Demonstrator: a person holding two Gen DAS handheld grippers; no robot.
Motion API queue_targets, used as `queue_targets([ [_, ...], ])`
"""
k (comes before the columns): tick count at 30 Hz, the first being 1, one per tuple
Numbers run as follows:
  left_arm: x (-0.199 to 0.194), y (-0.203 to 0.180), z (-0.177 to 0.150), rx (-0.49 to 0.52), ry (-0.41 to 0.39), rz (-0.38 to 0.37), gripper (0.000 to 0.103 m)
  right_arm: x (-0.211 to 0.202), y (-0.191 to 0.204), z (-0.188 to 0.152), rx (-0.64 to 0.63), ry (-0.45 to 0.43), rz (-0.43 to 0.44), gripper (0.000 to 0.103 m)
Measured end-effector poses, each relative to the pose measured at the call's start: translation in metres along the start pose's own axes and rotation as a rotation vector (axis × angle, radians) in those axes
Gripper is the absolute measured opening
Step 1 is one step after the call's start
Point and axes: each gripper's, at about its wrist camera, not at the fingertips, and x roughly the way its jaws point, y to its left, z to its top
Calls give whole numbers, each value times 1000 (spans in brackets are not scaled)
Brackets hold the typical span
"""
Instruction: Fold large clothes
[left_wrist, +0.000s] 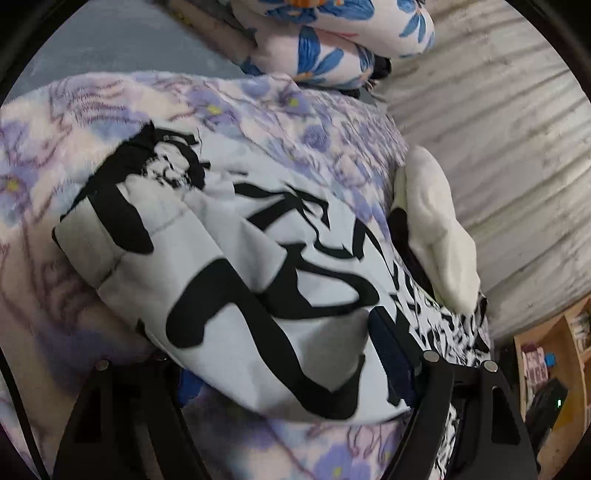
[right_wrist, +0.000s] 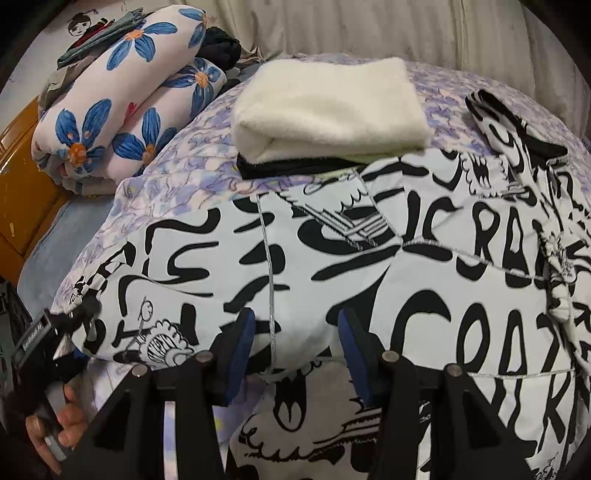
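Right now your right gripper (right_wrist: 295, 347) is sitting with its blue-padded fingers (right_wrist: 242, 343) spread wide, and a fold of the black-and-white printed garment (right_wrist: 369, 266) is bulging up between them; the pads are flanking the cloth without clamping it. Beyond the fingertips the garment is spreading across the lavender floral bedspread (right_wrist: 166, 184), its near hem is curling under just ahead of the fingers, and its right side is running out of frame. Farther ahead a folded cream towel (right_wrist: 325, 110) is lying on a dark folded piece (right_wrist: 280, 168), touching the garment's far edge. Off to the left of the fingers, bare bedspread is giving way to the rolled blue-flower quilt (right_wrist: 122, 110) and a wooden frame (right_wrist: 22, 192).

Your left gripper (left_wrist: 280, 369) is also standing wide apart, with the garment (left_wrist: 240, 277) draping over the gap and hiding the left pad, so you cannot tell whether any cloth is pinched. Ahead of those fingers the garment's corner is ending on open bedspread (left_wrist: 74, 147); to the right the towel (left_wrist: 436, 229) is lying close against the garment, and a pale pleated curtain (left_wrist: 517, 129) is hanging beyond it.
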Motion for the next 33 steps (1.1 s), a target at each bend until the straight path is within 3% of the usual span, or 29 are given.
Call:
queue_targets([
  [3,-1,-6,5,34,-56,132,17,-2,-6,-3,14,7,13,47],
  [6,-13,-21,4,74,-102,166,6,-12,-14,-5,32,-3,22,47],
  [11,-58,-89,-9,265,-238,202,5,-43,-37,-9,73,-45,35,47],
  [14,-84,-150,-26,396,-302,151,5,-65,-58,-13,106,-77,36,47],
  [17,-100,-210,-52,507,-314,73,5,-89,-84,-19,147,-110,32,47],
  [21,-100,-278,-94,622,-257,-20,5,-122,-127,-33,204,-154,8,47],
  [25,-75,-332,-148,738,-169,-51,5,-146,-173,-53,266,-180,-31,47],
  [29,-28,-361,-202,829,-32,-38,6,-159,-217,-73,339,-182,-64,47],
  [33,22,-368,-256,908,130,10,14,-165,-256,-96,416,-172,-88,47],
])
